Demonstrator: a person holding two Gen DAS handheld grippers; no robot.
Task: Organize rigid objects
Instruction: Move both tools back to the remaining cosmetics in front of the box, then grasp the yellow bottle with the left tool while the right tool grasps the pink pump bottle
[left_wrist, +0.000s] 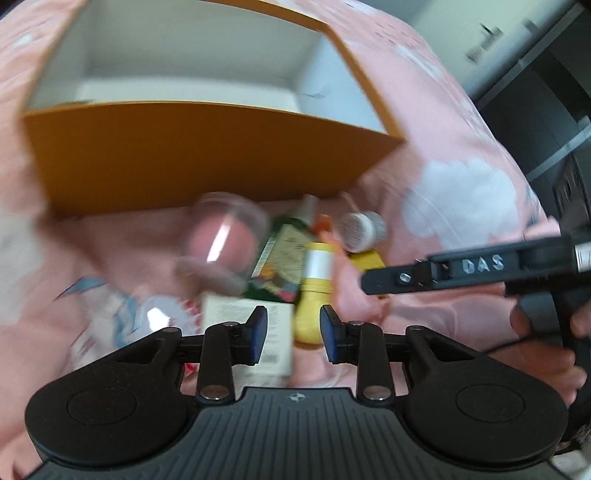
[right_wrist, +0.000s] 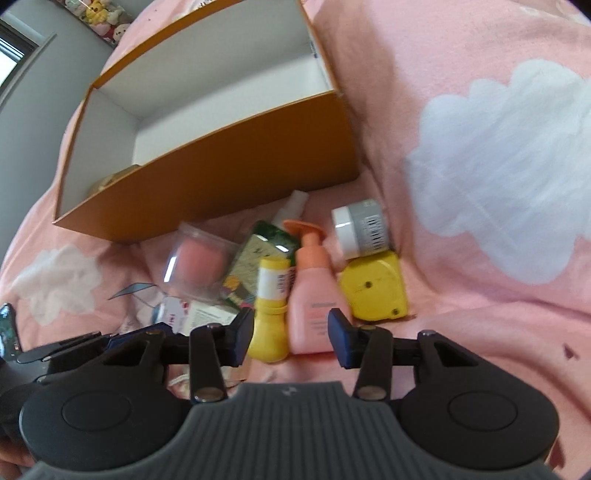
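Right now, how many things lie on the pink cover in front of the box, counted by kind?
Bottles: 3: yellow bottle, peach pump bottle, green spray bottle
Jars: 1: grey jar
Clear cases: 1: clear case with pink sponge
Yellow cases: 1: yellow case
Small cartons: 1: white carton
Total: 7

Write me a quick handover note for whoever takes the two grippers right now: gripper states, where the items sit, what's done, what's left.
Left gripper: open, empty, hovering over the yellow bottle and a white carton.
Right gripper: open, empty, above the peach pump bottle.
Orange box sits open on the pink bedsheet; something pale lies in its near-left corner, too hidden to identify.
Still loose in front of the box: clear case with pink sponge, green bottle, grey jar, yellow square case, plus the bottles and carton.
Done: little, if anything, boxed. Left: move the pile into the box.
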